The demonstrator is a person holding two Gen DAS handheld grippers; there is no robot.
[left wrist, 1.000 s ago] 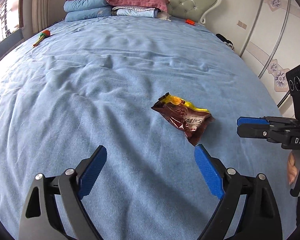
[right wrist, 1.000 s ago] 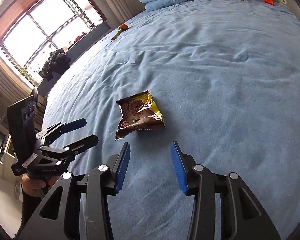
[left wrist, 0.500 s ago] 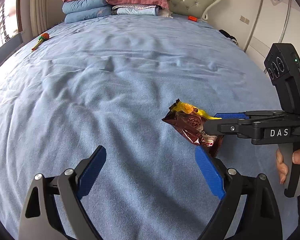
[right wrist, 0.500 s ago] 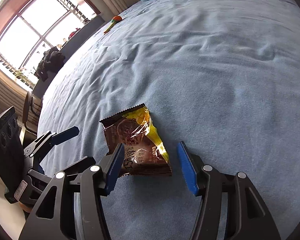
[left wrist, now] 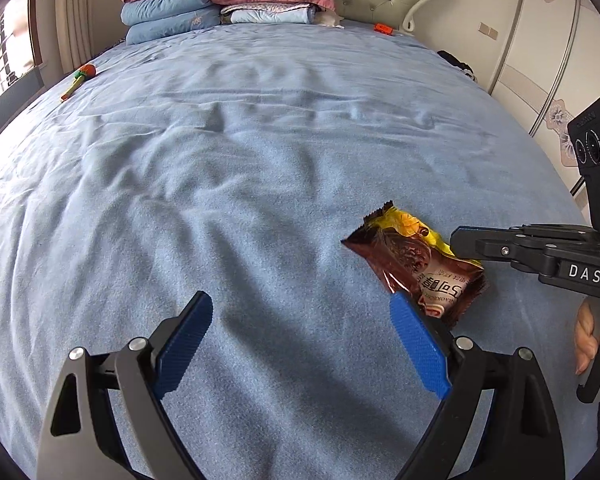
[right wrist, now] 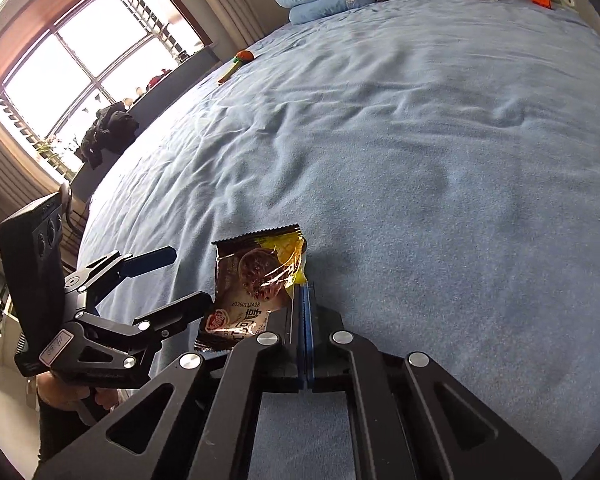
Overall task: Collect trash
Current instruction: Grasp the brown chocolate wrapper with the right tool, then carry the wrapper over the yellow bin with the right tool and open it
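Left wrist view looks low along its open fingers, up the bed (left wrist: 260, 160) toward the pillows (left wrist: 172, 12). Right wrist view sits closer, angled toward the window (right wrist: 80, 64) — both share the wrapper (left wrist: 416, 264), bed and pillows.

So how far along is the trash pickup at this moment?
Done: the right gripper has shut on the edge of the brown and yellow snack wrapper. In hand: the wrapper, barely off the blue bedspread. The left gripper is open and empty. Left: carrying the wrapper to a bin, none of which is in view.
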